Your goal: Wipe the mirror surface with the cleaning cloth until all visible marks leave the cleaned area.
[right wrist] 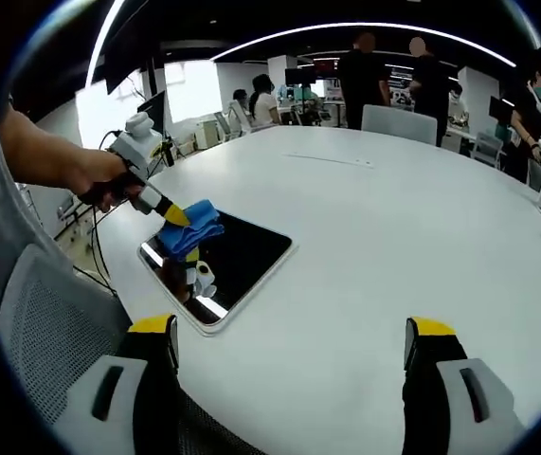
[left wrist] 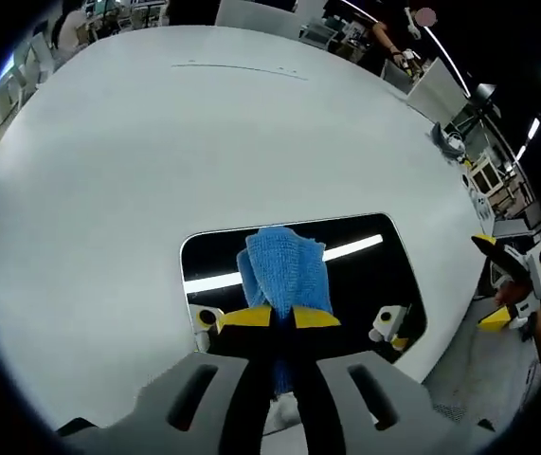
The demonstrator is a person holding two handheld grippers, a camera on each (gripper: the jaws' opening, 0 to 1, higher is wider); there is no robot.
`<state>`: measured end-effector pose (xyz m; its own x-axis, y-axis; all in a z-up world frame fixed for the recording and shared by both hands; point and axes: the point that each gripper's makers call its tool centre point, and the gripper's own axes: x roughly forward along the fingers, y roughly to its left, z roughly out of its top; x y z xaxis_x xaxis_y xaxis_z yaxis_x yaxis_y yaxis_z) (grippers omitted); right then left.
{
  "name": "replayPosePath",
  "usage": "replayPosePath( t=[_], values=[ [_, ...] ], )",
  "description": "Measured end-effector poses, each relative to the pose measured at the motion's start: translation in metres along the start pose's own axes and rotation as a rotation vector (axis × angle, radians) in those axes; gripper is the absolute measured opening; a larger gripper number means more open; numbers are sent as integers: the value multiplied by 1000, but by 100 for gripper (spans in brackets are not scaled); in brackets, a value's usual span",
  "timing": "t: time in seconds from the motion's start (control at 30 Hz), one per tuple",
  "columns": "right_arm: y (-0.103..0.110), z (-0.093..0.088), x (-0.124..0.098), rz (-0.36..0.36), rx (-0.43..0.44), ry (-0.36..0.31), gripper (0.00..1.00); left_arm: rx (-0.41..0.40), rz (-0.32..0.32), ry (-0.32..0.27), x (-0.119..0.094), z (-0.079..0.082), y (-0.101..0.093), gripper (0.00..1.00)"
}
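Note:
A dark rectangular mirror (left wrist: 365, 284) lies flat on the white table (left wrist: 156, 142), near its edge. My left gripper (left wrist: 281, 318) is shut on a blue cleaning cloth (left wrist: 284, 270), which hangs down onto the mirror's glass near its left half. The glass reflects a ceiling light strip and the gripper's yellow tips. In the right gripper view, a hand holds the left gripper (right wrist: 179, 220) with the cloth (right wrist: 194, 230) over the near-left end of the mirror (right wrist: 237, 256). My right gripper (right wrist: 291, 332) stands open and empty over the table, apart from the mirror; it also shows as the right gripper (left wrist: 490, 282) off the table's edge.
A grey mesh chair (right wrist: 43, 332) stands at the table edge beside the mirror. Several people (right wrist: 360, 71) and chairs (right wrist: 398, 123) are at the far side. The white table (right wrist: 393, 227) stretches wide beyond the mirror. A dark object (left wrist: 448, 142) lies at the far right edge.

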<state>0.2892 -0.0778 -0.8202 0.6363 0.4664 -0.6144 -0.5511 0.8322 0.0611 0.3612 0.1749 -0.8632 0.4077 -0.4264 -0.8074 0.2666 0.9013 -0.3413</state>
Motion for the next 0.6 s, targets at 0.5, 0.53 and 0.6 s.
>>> replayPosePath(
  t=[0.5, 0.53, 0.6],
  values=[
    [-1, 0, 0, -4, 5, 1, 98, -30, 14, -11, -13, -4, 23, 3],
    [0, 0, 0, -4, 6, 0, 98, -27, 15, -11, -13, -5, 24, 3],
    [0, 0, 0, -4, 5, 0, 98, -29, 16, -12, -15, -6, 27, 3]
  ],
)
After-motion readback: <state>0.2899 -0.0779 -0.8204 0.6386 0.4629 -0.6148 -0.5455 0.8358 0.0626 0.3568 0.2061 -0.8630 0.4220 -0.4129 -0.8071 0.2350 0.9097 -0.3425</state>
